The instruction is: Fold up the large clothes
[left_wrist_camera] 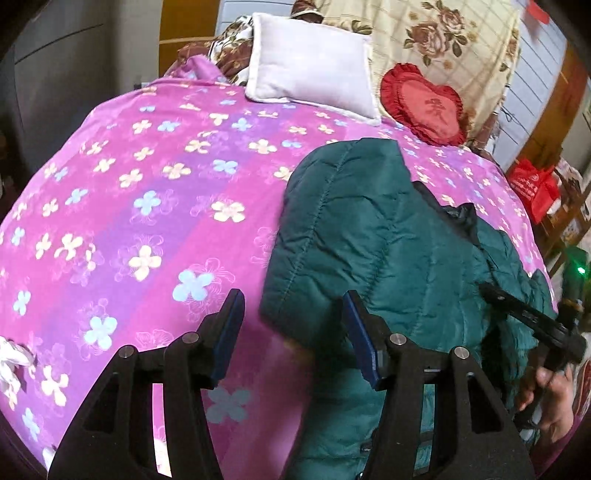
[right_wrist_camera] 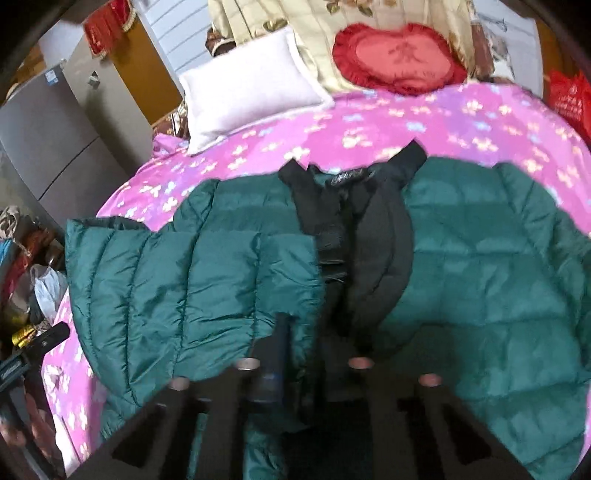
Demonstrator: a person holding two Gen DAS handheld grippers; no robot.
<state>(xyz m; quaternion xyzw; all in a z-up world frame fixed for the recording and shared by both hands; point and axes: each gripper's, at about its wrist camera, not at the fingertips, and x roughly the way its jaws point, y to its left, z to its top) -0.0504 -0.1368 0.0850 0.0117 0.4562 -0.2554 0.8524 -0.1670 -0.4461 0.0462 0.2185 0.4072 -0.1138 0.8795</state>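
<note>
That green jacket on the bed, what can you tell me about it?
The green jacket is a puffy, quilted coat of shiny fabric with a black lining and collar. It lies spread on the pink flowered bedcover, front open, one sleeve folded across. The right gripper looks closed on its front edge, though blurred.

Dark green quilted jacket (right_wrist_camera: 221,280) with black lining and collar (right_wrist_camera: 354,236). Bedspread (left_wrist_camera: 147,177) in pink and purple stripes, printed with cream and pale blue flowers. White pillow (left_wrist_camera: 310,62). Red heart-shaped cushion (left_wrist_camera: 424,103), frilled, lighter red centre. Cream blanket (left_wrist_camera: 443,29) with brown rose print and grid lines. Red bag (left_wrist_camera: 532,188). Black gripper fingers, blue pads (left_wrist_camera: 364,339).
</note>
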